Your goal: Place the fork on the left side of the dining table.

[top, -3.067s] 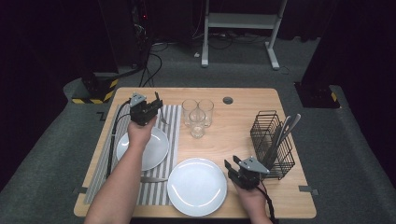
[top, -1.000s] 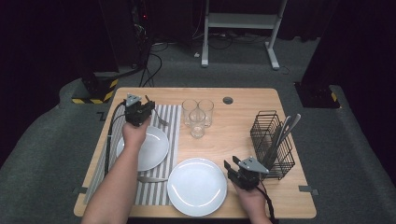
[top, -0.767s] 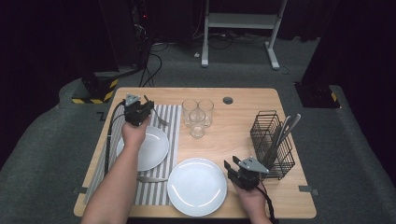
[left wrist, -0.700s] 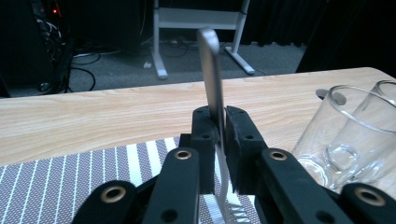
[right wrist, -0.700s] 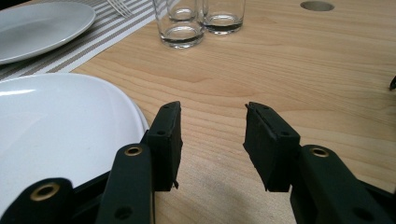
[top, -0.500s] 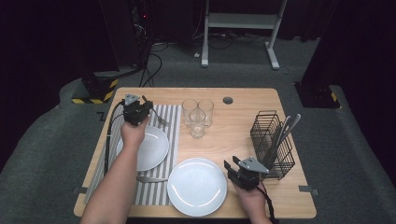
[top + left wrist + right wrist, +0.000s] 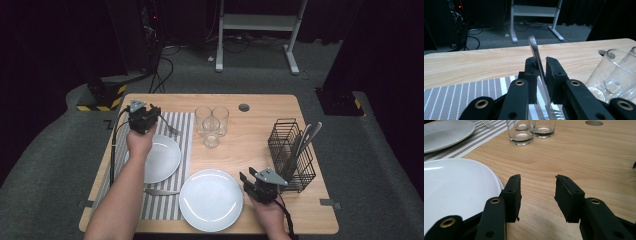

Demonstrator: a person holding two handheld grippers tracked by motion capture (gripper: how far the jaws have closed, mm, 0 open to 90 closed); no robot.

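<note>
- Left gripper (image 7: 156, 121) was over the far end of the striped mat (image 7: 186, 125), just beyond the small plate (image 7: 162, 157).
- Its jaws were clamped tight on a fork (image 7: 538, 58); in the left gripper view the handle rose between the pads and the tines pointed down toward the mat.
- In the high view the fork's tines showed just right of the small plate's far rim, low over the mat; whether they touched the cloth I could not tell at that angle.
- Right gripper (image 7: 537, 197) sat beside the near right rim of the large plate (image 7: 454, 192), well apart from the small plate. Jaws stood about half open with nothing between them, only bare table (image 7: 579, 157).
- A knife (image 7: 161, 191) lay on the mat just near-side of the small plate.
- Three glasses (image 7: 211, 125) stood right of the small plate; the wire rack (image 7: 292, 155) with spare cutlery stood further right.
- Judged step: table setting, fork in hand and being placed beside the small plate.
- Next move likely called for lowering the fork flat onto the mat alongside the small plate, clear of its rim, then easing the jaws apart.
- Risk noted: the nearest glass was close to the small plate's far-right side.
</note>
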